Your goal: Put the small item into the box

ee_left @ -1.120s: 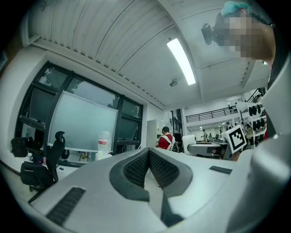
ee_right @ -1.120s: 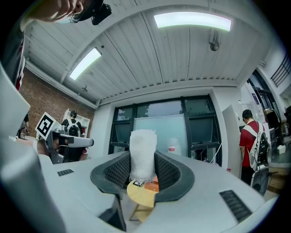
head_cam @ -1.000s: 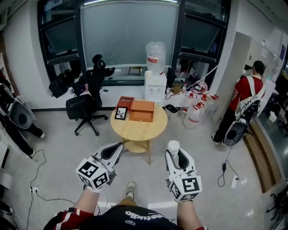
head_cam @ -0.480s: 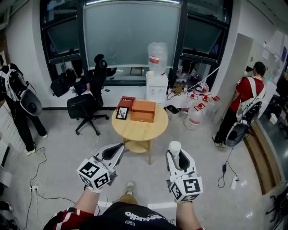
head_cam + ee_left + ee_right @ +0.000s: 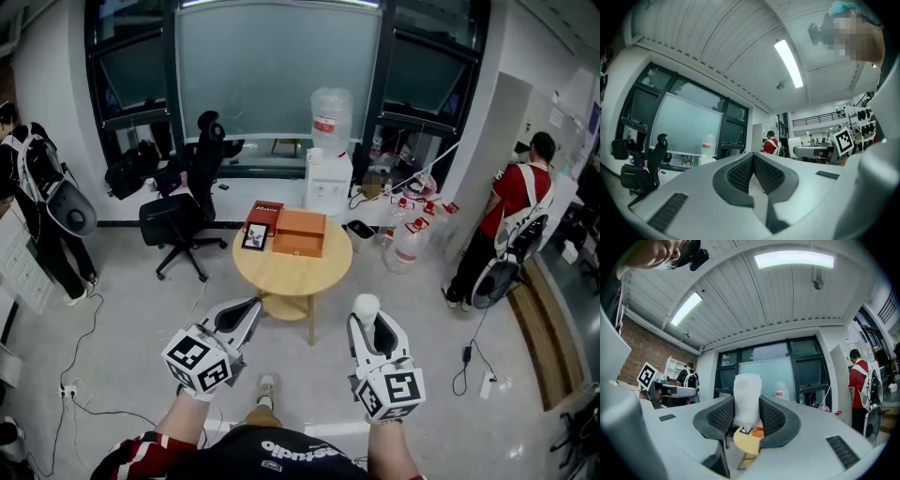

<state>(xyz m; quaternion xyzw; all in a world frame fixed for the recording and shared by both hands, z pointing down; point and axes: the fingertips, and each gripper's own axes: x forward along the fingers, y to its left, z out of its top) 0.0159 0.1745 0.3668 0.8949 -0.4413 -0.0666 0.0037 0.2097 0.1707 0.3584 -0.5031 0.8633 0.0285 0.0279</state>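
Table [image 5: 281, 279] ahead: right gripper [image 5: 368, 319] pinches white item [image 5: 747, 399] (upright) between jaws.

The head view looks from above and behind both grippers, forward and steeply down. It takes in the left gripper [image 5: 249, 309], the right gripper [image 5: 367, 309] and, well beyond their fingertips, the table [image 5: 291, 267] and window [image 5: 277, 66]. Each gripper view sits close and low behind its own fingers, facing out along them. The right one sees the table just under its fingertips, and the item [image 5: 747, 399] between them blocks its middle. All three views share the window, dispenser [image 5: 326, 178] and person in red [image 5: 514, 202].
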